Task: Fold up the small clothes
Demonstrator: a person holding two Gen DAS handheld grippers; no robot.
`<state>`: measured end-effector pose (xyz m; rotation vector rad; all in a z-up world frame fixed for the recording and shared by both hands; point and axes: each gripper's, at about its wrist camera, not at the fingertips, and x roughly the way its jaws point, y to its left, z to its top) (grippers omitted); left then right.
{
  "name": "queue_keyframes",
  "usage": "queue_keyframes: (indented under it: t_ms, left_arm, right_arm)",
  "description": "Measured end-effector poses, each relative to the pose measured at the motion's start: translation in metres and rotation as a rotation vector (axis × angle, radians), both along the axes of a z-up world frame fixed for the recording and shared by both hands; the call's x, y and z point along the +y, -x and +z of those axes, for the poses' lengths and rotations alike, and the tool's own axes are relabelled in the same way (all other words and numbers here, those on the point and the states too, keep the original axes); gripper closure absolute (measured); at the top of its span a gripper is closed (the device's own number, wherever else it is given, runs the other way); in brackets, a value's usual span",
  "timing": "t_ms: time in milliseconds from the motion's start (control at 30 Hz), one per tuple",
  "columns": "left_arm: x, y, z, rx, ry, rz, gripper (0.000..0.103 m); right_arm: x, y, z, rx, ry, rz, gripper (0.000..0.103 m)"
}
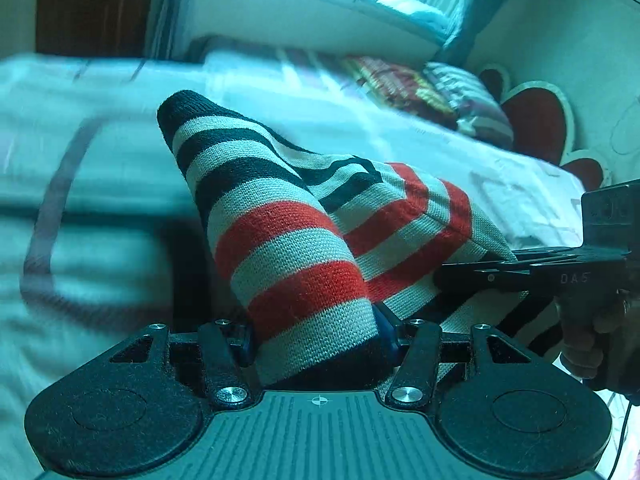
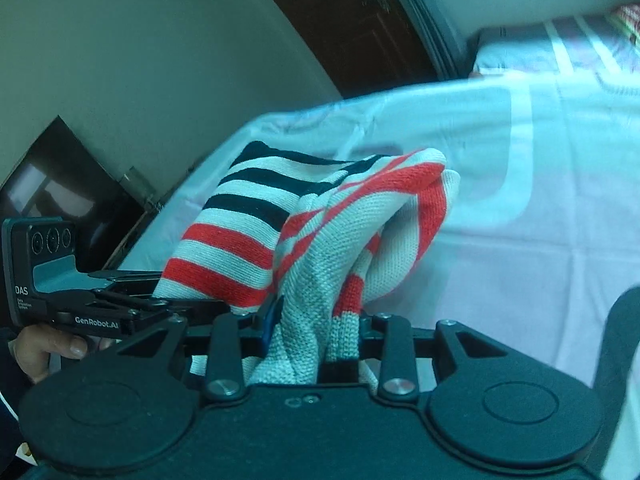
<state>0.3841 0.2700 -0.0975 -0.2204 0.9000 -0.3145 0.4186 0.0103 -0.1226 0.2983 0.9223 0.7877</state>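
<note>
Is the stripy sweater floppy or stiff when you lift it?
Probably floppy: the sweater sags and bunches between the left gripper and the right gripper. Likely light, since the two pinches hold it up. The knit looks rough, so it probably won't slip.

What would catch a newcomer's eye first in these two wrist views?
The striped knit garment, banded in red, black and pale grey, fills the middle of both views, bunched up above the pale bed sheet. The left gripper and the right gripper are each shut on a fold of it, side by side. Behind, a dark red heart-shaped headboard stands at the far right of the left wrist view.
</note>
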Motion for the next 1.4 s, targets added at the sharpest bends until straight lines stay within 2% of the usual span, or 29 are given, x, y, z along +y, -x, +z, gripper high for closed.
queue_keyframes:
  t_ms: [33,67,100,167,233,400,467,533,567,667,767,833,867,967,1067,1100,1133,1167,1200,1267,1333,1400]
  left_arm:
    - [0.005,0.002,-0.012,0.001,0.019,0.027,0.029]
    - [0.013,0.007,-0.025,-0.006,0.093,0.091,0.026]
    - [0.018,0.012,-0.032,-0.028,0.162,0.129,0.026]
    - [0.02,0.021,-0.038,-0.065,0.2,0.158,0.026]
    - [0.017,0.025,-0.039,-0.081,0.181,0.164,0.026]
    - [0.013,0.031,-0.031,-0.071,0.131,0.199,0.025]
    - [0.019,0.04,-0.019,-0.066,0.119,0.203,0.025]
    - [0.02,0.058,-0.01,-0.093,0.109,0.155,0.025]
    - [0.02,0.066,-0.01,-0.095,0.107,0.142,0.025]
    - [0.021,0.083,-0.016,-0.065,0.114,0.142,0.021]
    - [0.023,0.094,-0.024,-0.037,0.118,0.174,0.019]
    - [0.017,0.1,-0.026,-0.054,0.068,0.172,0.019]
    - [0.015,0.101,-0.027,-0.063,0.044,0.169,0.019]
    - [0.012,0.1,-0.027,-0.067,0.03,0.184,0.018]
    - [0.008,0.103,-0.026,-0.071,0.0,0.215,0.015]
    - [0.003,0.105,-0.023,-0.067,-0.042,0.24,0.004]
    - [-0.001,0.109,-0.02,-0.067,-0.082,0.263,0.0]
    - [-0.006,0.114,-0.018,-0.064,-0.119,0.275,0.0]
    - [-0.011,0.121,-0.016,-0.064,-0.136,0.273,0.0]
    - [-0.022,0.142,-0.012,-0.072,-0.176,0.289,0.0]
    - [-0.032,0.163,-0.007,-0.081,-0.205,0.308,0.0]
    - [-0.042,0.184,-0.002,-0.076,-0.211,0.319,0.0]
  right_arm:
    - [0.001,-0.002,-0.012,0.02,0.026,-0.012,0.069]
    - [-0.002,-0.005,-0.023,0.038,0.014,-0.025,0.068]
    - [-0.01,-0.008,-0.03,0.058,-0.043,-0.036,0.069]
    - [-0.017,-0.01,-0.036,0.091,-0.082,-0.044,0.07]
    - [-0.015,-0.01,-0.032,0.072,-0.054,-0.024,0.07]
    - [-0.007,-0.019,-0.03,0.119,-0.038,-0.014,0.066]
    - [-0.015,-0.006,-0.015,0.075,-0.013,-0.038,0.061]
    - [-0.028,0.01,-0.002,0.01,-0.002,-0.037,0.062]
    - [-0.033,0.013,0.001,0.007,-0.016,-0.022,0.062]
    - [-0.043,0.022,0.0,0.051,-0.035,0.006,0.06]
    - [-0.045,0.023,-0.017,0.154,-0.032,-0.002,0.055]
    - [-0.051,0.028,-0.026,0.158,-0.04,-0.043,0.057]
    - [-0.055,0.029,-0.031,0.178,-0.078,-0.07,0.058]
    - [-0.067,0.033,-0.042,0.198,-0.155,-0.117,0.064]
    - [-0.06,0.038,-0.036,0.171,-0.113,-0.126,0.064]
    - [-0.06,0.042,-0.033,0.169,-0.09,-0.128,0.062]
    - [-0.059,0.045,-0.029,0.172,-0.074,-0.128,0.059]
    - [-0.059,0.05,-0.024,0.171,-0.06,-0.129,0.053]
    - [-0.061,0.056,-0.019,0.163,-0.053,-0.129,0.039]
    - [-0.065,0.071,-0.009,0.146,-0.079,-0.108,0.026]
    - [-0.075,0.094,0.003,0.116,-0.094,-0.098,0.025]
    - [-0.075,0.117,0.016,0.065,-0.061,-0.101,0.019]
